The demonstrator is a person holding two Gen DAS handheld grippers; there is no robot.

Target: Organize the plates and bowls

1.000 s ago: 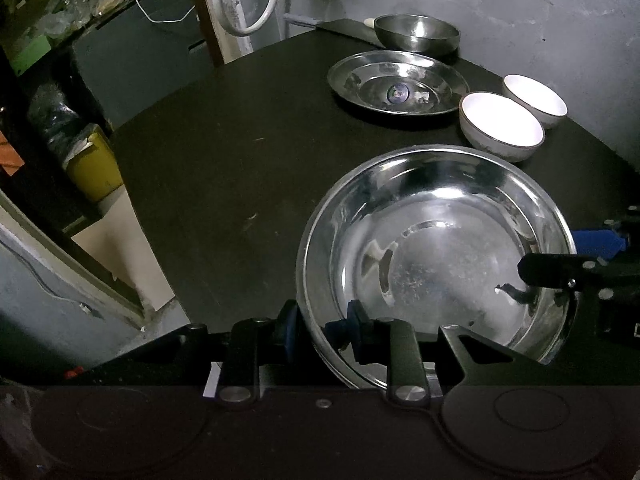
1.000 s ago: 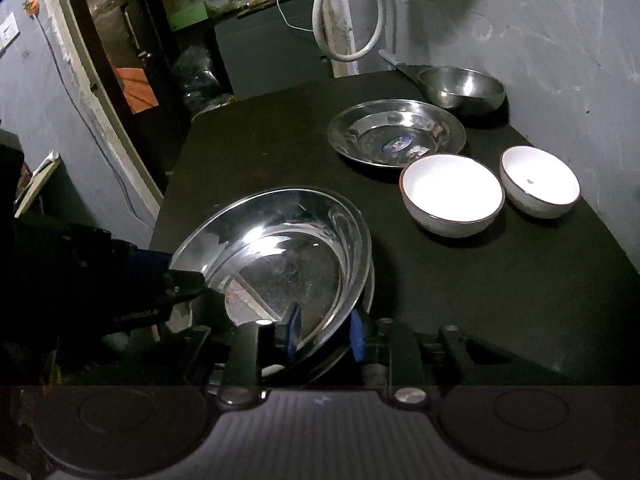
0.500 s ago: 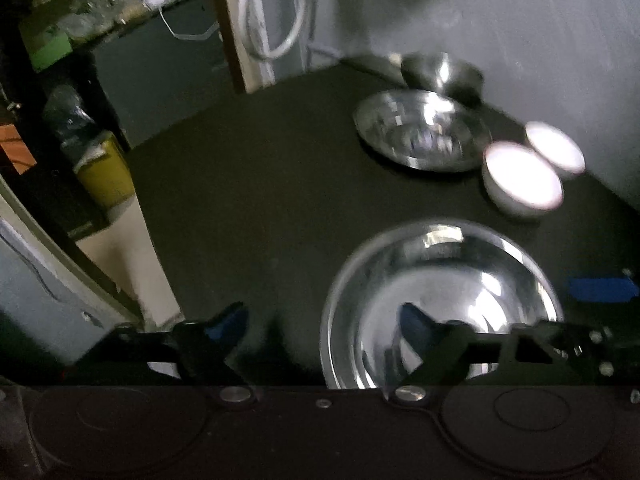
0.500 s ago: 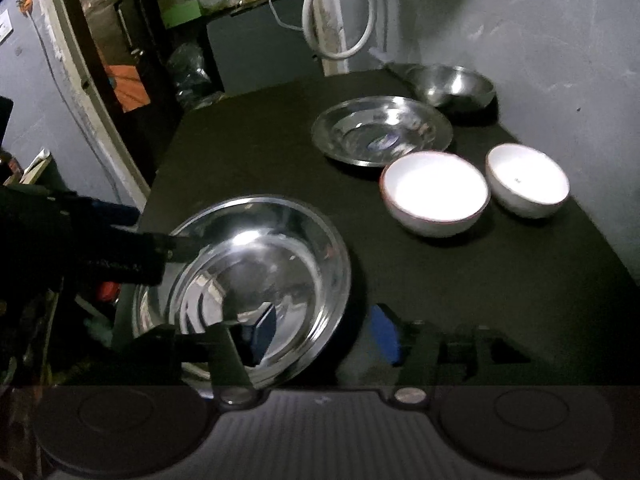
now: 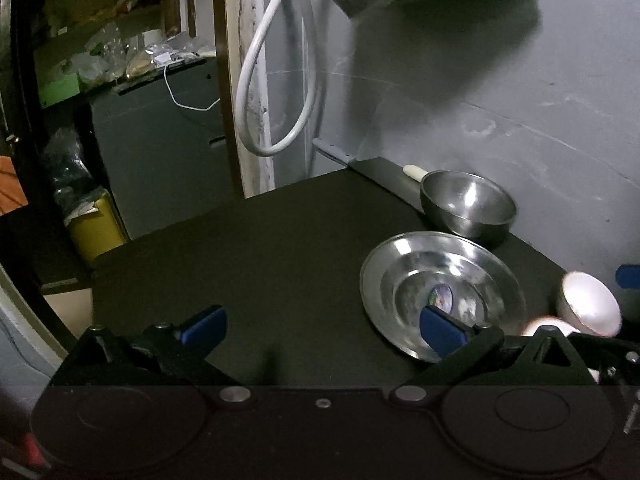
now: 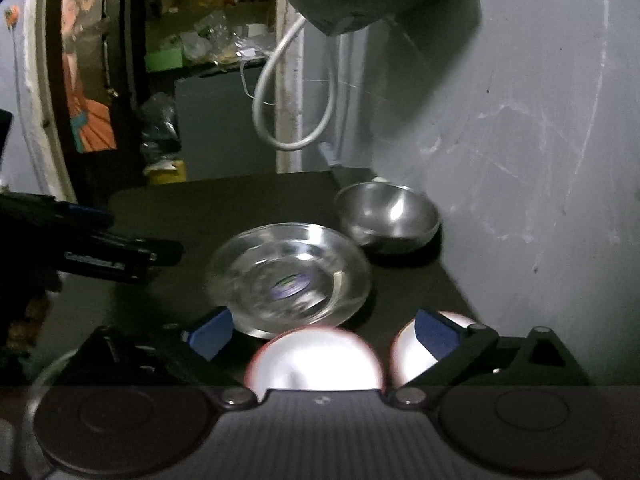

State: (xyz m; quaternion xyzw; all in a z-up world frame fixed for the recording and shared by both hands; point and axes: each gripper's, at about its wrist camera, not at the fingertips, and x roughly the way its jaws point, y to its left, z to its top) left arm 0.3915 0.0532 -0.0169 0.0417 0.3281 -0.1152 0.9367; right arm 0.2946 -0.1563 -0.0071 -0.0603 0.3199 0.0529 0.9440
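Our left black two-finger gripper with blue pads (image 5: pixel 322 326): jaws spread wide, just been opening, nothing between them, pointing downward at slant. Left blue pad (image 5: pixel 204 323) and right blue pad (image 5: pixel 442 330) well apart.

Our right black two-finger gripper with blue pads (image 6: pixel 324 330): jaws likewise wide, just been opening, gripping nothing, same downward slant. Its pads (image 6: pixel 211 333) stand far apart.

In right wrist view, left gripper's black fingers (image 6: pixel 120 252) reach in from left edge.

Both claws opened off the large steel bowl, apparently lifted away, left claw (image 5: pixel 322 326), right claw (image 6: pixel 322 330)
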